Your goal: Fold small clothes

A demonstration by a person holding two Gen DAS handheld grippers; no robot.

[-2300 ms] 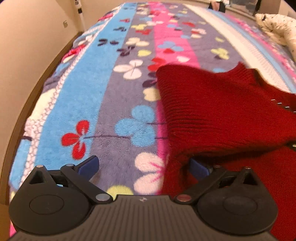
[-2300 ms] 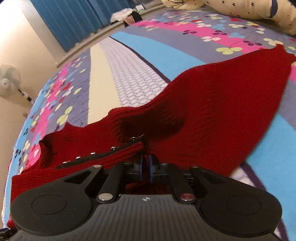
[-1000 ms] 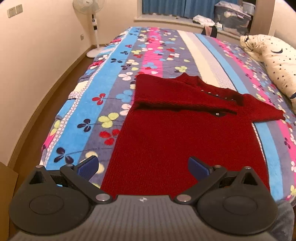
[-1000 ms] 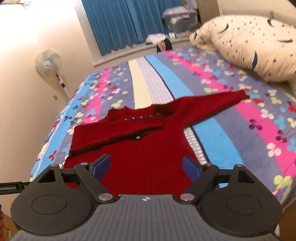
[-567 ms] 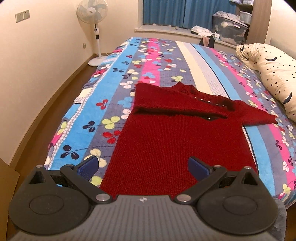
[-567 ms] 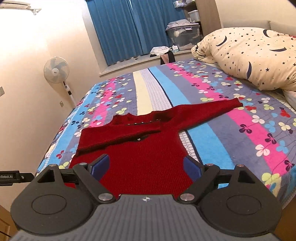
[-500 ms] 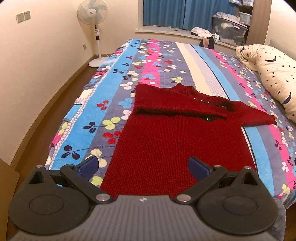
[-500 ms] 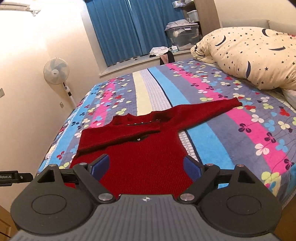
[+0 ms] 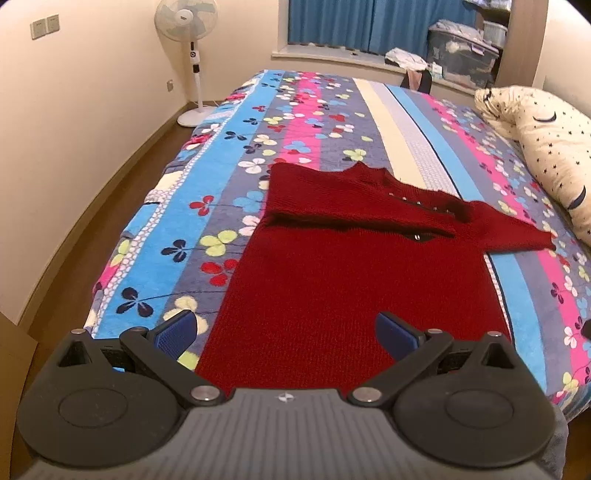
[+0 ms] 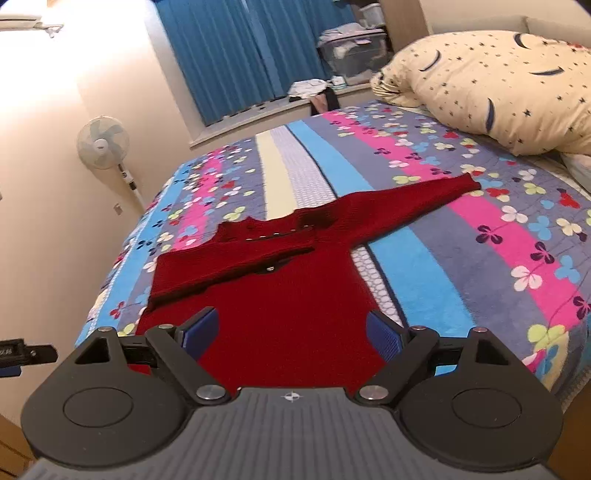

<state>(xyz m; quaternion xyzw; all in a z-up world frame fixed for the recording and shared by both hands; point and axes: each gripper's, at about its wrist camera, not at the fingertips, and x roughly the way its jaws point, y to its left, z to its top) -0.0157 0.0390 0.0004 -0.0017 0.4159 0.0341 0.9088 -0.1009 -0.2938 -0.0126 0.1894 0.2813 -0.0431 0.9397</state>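
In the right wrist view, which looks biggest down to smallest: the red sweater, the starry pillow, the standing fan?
1. Red sweater, the largest patch in view.
2. Starry pillow, cut off by the frame edge, so its full size is unsure.
3. Standing fan, smallest, though it stands farthest away, which shrinks it.

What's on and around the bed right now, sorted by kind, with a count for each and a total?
Red knit sweater: 1
Star-and-moon pillow: 1
Floral striped blanket: 1
Standing fan: 1
Clear storage bin: 1
Open grippers: 2, left gripper and right gripper
Total: 7
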